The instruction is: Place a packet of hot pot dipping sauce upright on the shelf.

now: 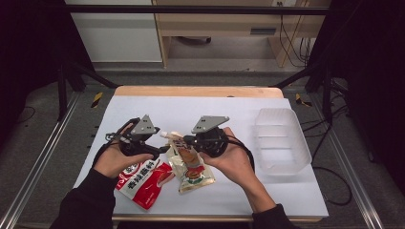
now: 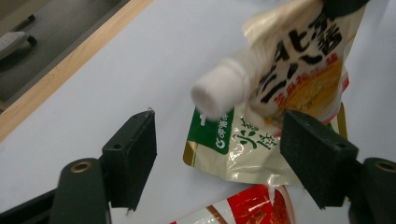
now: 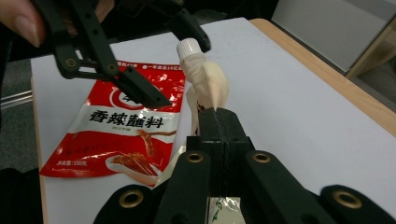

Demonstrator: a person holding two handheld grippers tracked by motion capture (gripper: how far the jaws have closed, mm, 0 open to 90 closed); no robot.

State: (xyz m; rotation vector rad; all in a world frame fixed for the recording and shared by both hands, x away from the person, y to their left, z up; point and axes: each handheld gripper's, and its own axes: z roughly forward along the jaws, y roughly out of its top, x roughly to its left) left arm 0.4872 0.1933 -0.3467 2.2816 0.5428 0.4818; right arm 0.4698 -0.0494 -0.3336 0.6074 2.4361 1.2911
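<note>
My right gripper (image 3: 217, 114) is shut on the neck of a beige spouted sauce pouch (image 3: 208, 84), which it holds above the table with the white screw cap (image 3: 188, 46) pointing at the other hand. My left gripper (image 2: 219, 126) is open. Its two black jaws stand on either side of the cap (image 2: 219, 93) without touching it. In the high view the two grippers meet at the table's middle, left gripper (image 1: 160, 149) and right gripper (image 1: 184, 140), with the pouch (image 1: 191, 167) hanging below. A red seasoning pouch (image 1: 143, 183) lies flat under the left hand.
A second beige pouch with a green label (image 2: 233, 144) lies on the white sheet (image 1: 205, 109) beneath the held one. A clear plastic container (image 1: 282, 138) stands at the right. The wooden table edge (image 1: 196, 91) runs along the back.
</note>
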